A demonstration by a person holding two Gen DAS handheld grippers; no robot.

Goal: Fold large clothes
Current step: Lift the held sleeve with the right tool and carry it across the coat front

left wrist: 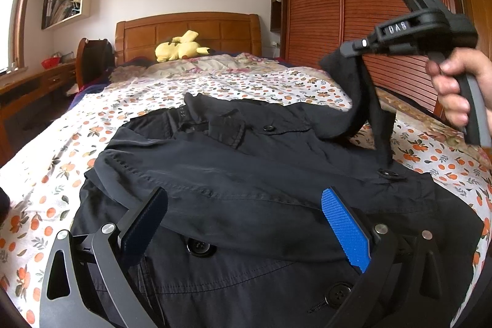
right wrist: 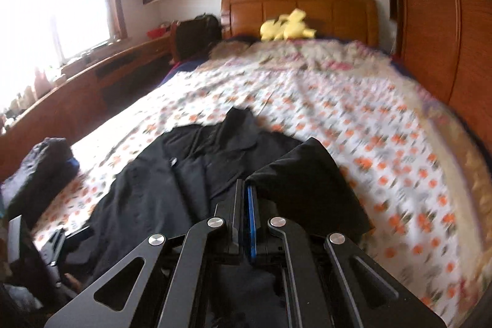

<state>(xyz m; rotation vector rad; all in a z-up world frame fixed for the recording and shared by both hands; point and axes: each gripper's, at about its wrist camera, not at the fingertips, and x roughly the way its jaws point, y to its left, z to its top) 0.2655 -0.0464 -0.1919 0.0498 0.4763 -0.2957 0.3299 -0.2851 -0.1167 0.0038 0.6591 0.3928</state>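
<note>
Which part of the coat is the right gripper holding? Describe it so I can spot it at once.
On the bed with the orange-print sheet lies a black coat. At its right side one sleeve is lifted off the sheet, pinched in the shut right gripper. It is the only part of the coat hanging in the air.

The right wrist view is smeared: the bedspread [right wrist: 353, 119] pattern blurs. The coat [left wrist: 261, 189] runs off the left wrist view's bottom edge, its hem unseen.
</note>
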